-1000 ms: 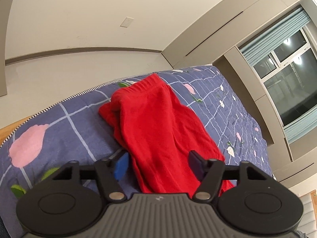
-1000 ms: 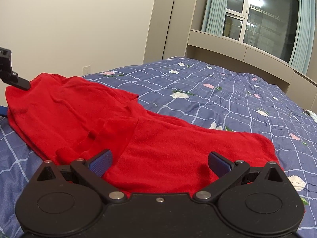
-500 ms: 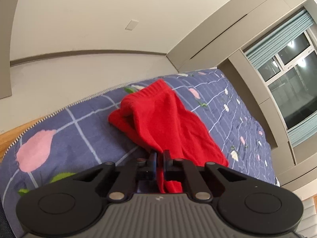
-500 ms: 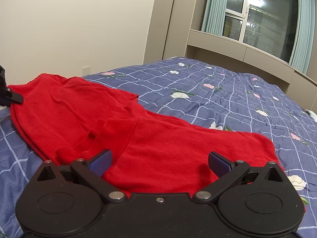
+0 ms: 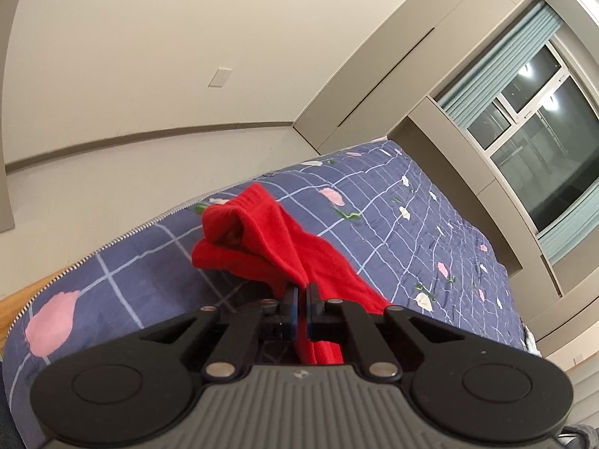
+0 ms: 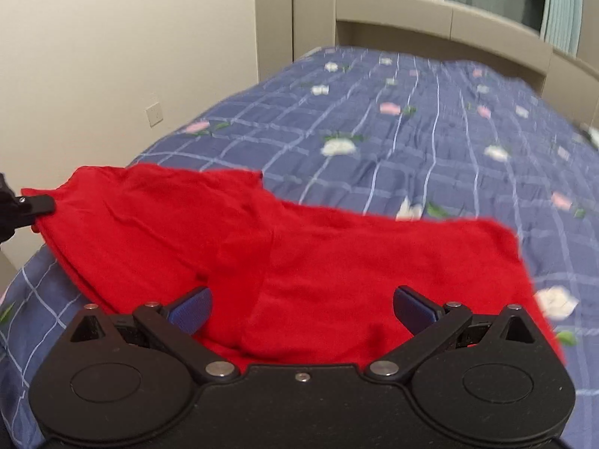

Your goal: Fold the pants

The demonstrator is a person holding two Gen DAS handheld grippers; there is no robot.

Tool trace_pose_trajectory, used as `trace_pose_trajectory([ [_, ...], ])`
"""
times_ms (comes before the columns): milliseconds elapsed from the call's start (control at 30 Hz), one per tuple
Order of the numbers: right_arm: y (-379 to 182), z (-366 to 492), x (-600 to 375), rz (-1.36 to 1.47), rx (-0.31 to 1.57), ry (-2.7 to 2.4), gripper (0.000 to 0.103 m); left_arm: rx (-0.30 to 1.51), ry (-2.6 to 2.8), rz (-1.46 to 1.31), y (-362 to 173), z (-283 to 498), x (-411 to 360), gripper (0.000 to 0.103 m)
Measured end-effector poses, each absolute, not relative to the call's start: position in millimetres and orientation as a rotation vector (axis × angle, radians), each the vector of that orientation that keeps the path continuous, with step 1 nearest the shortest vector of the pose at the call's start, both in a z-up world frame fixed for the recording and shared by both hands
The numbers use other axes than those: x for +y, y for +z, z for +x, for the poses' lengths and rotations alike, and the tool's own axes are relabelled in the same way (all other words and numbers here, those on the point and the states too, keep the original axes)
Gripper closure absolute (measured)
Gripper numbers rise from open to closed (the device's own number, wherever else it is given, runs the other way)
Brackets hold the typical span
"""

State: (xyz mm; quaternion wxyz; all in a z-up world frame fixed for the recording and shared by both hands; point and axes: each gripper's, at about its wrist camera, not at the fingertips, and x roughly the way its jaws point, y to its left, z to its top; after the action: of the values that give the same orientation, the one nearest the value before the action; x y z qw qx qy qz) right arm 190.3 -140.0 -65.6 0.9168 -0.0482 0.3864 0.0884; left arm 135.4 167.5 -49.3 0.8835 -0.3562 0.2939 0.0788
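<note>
Left wrist view. Item: pants (image 5: 299,254), red, soft knit; lying on the bed (image 5: 430,224), with one end gathered just ahead of the left claw (image 5: 302,292) and rising off the quilt there. The far end is bunched into a loose hump ahead of the claw, near the bed's edge.

Step in hand, as judged: lift of the pinched end, to carry it over for a fold. To do it well: keep the pinch firm on all layers, raise both ends level so the cloth hangs straight, and carry the end across without letting the bunched part drag or twist. The right claw needs its own hold first.

Left claw: pressed together, pinching a fold of the pants between its pads; cloth hangs below the pads on the right side. Its jaws have just been closing, with the red cloth between them.

Right claw (image 6: 302,308): spread wide, holding nothing. The pants (image 6: 337,254) lie flat under and ahead of it, the cloth filling the gap between the blue pads (image 6: 191,308); whether the pads touch the cloth cannot be told. Far to its left, the left claw's tip (image 6: 35,204) grips the pants' end.

Surround: bed with blue checked flowered quilt; window (image 5: 543,149) beyond, to the right.
</note>
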Motion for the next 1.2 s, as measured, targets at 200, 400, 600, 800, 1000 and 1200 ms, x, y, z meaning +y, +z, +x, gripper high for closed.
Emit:
trace_pose_trajectory([
  [200,-41,179,-141,-0.123,0.746,0.197,0.0,0.593,0.15,-0.689,-33,140,154,0.101],
  [400,-26,171,-156,-0.09,0.711,0.194,0.0,0.56,0.084,-0.589,-4,151,128,0.101],
  [600,-15,164,-179,-0.047,0.678,0.168,0.0,0.533,-0.023,-0.446,29,166,80,0.101],
  [800,-11,155,-216,0.005,0.656,0.103,0.0,0.514,-0.192,-0.248,53,171,6,0.102],
  [1000,-23,138,-269,0.05,0.664,-0.019,0.0,0.526,-0.442,0.052,52,156,-90,0.101],
  [1200,-52,114,-337,0.091,0.717,-0.19,0.0,0.624,-0.572,0.141,25,137,-149,0.101],
])
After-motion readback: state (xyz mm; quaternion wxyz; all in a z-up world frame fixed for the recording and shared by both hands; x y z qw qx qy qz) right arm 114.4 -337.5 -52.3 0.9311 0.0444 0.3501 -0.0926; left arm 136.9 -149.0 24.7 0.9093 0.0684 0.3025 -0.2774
